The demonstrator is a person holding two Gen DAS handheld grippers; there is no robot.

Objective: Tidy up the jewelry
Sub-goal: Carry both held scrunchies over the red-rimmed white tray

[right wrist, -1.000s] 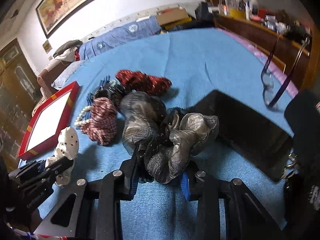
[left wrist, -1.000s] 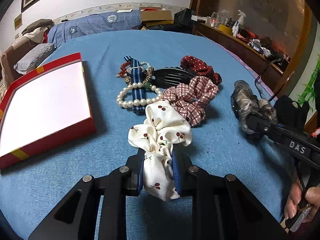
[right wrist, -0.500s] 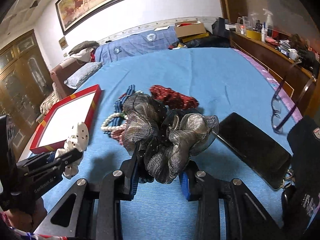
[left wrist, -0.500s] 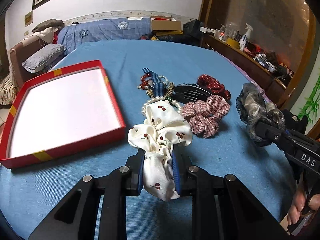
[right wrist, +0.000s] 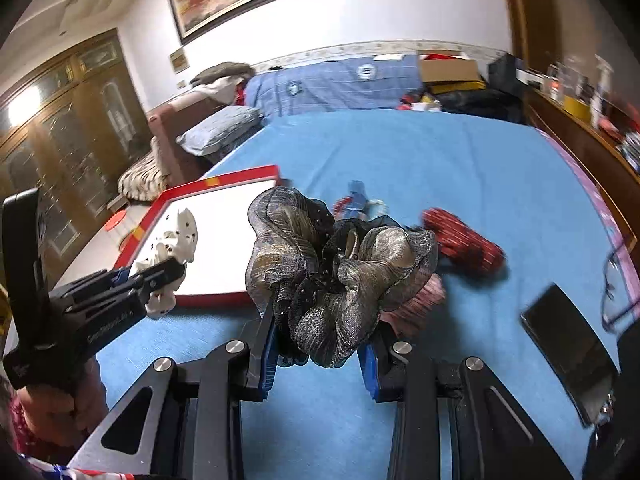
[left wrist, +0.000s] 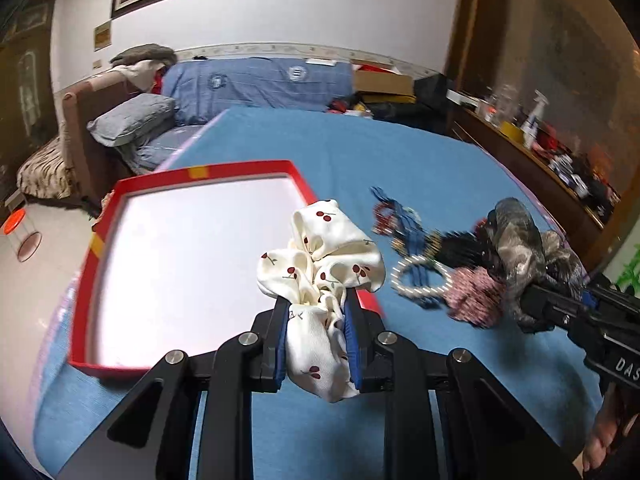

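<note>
Now both scrunchies (left wrist: 320, 264) gripped, aloft

Box (left wrist: 188, 264) on the bed's (left wrist: 400, 160) left half, loose accessory pile (left wrist: 432, 264) to its right.

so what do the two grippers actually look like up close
Both the left gripper and the right gripper are matte black linkage frames with silver pivot bolts and blue pads on the fingers. White lettering runs along each body.
</note>
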